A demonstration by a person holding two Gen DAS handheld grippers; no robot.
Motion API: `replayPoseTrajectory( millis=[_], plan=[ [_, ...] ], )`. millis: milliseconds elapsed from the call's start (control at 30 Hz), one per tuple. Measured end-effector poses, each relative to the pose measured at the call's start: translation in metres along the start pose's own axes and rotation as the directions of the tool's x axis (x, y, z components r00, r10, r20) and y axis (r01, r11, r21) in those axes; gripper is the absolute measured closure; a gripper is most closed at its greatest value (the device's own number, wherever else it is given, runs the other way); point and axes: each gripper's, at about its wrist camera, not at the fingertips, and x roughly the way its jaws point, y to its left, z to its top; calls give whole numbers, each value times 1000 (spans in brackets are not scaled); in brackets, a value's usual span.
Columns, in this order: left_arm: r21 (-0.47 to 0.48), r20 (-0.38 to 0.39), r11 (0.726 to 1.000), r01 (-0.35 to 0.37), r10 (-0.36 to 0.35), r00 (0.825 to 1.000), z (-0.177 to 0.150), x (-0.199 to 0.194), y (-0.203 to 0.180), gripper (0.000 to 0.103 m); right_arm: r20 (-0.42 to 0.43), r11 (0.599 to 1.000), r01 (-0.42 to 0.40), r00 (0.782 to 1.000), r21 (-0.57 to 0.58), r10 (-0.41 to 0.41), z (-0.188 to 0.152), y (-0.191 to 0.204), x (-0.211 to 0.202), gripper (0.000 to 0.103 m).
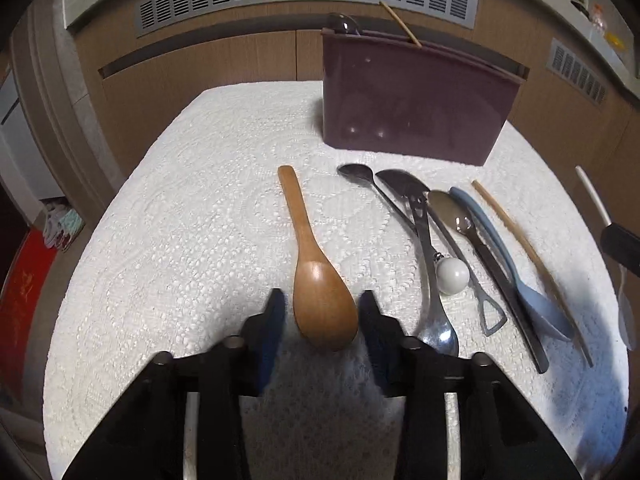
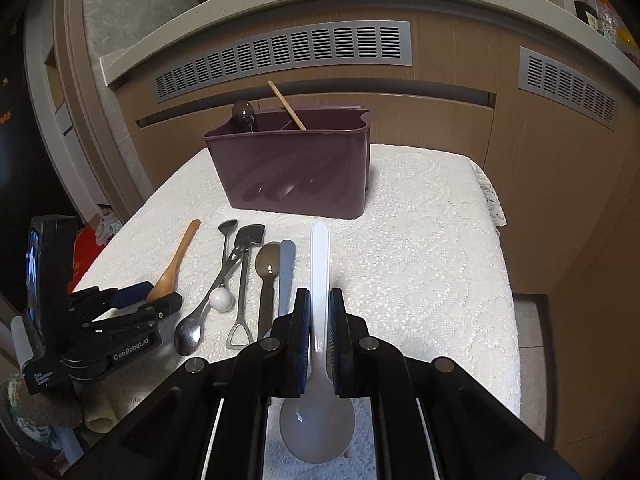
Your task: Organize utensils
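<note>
Over cloth: left claw point(image 1: 322, 304) apart, straddling wooden spoon point(image 1: 320, 300); right claw point(image 2: 319, 304) clamped on white spoon point(image 2: 320, 280).

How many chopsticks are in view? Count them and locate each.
2. One chopstick stands tilted in the purple bin; the second chopstick lies on the white cloth, beside the blue spoon. More may be hidden inside the bin.

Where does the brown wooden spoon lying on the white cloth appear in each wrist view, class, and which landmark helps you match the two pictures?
Left wrist view: the brown wooden spoon lies at lower centre, bowl between the open left gripper fingers.
Right wrist view: the spoon is at left, leftmost in the utensil row.
Shared landmark: the dark purple plastic caddy standing behind the row.
</note>
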Motion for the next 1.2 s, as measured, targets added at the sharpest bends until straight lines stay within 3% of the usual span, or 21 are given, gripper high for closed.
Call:
replayPoseTrajectory(
  millis=[100,267,300,333,467,667,767,833,900,967,1000,1033,1067,1133,1200],
  plan=[
    [14,94,1000,16,-17,995,3,-21,5,71,8,1000,11,1000,-11,-11,-1,3,-3,95],
    [46,282,999,25,-37,959,20,-70,13,73,46,999,24,999,-40,-22,5,10,-15,95],
    [47,301,999,24,-37,953,24,-76,14,77,55,999,25,998,-45,-22,7,12,-17,95],
    [50,314,999,22,-36,949,28,-79,15,88,60,998,25,998,-49,-22,9,14,-18,95],
    [52,325,998,24,-40,945,42,-79,20,90,73,998,28,997,-64,-24,15,18,-20,95],
    [33,260,998,59,-66,963,41,-61,33,95,55,997,30,998,-69,-26,17,18,-13,95],
    [33,196,993,117,-121,973,34,-58,42,95,41,997,37,999,-71,-34,15,17,-10,95],
    [64,153,985,159,-167,974,23,-60,43,93,34,997,37,999,-74,-35,13,17,-8,95],
    [166,126,966,198,-220,967,4,-65,32,92,32,996,41,999,-77,-38,12,17,-8,95],
    [281,84,941,189,-220,972,-15,-66,17,80,25,996,41,999,-74,-39,11,15,-7,95],
    [316,53,932,180,-206,977,-21,-63,11,65,21,996,43,999,-73,-41,10,14,-6,95],
    [316,4,931,182,-193,981,-26,-58,6,55,17,997,44,999,-69,-43,10,14,-5,95],
    [271,-50,938,216,-211,976,-27,-51,6,54,14,997,44,999,-66,-44,9,13,-4,95],
    [149,-152,940,307,-285,946,-24,-39,8,54,11,997,48,999,-63,-47,7,13,-4,95],
    [52,-192,946,321,-306,933,-20,-30,7,54,11,997,46,999,-57,-45,5,11,-6,95]
  ],
)
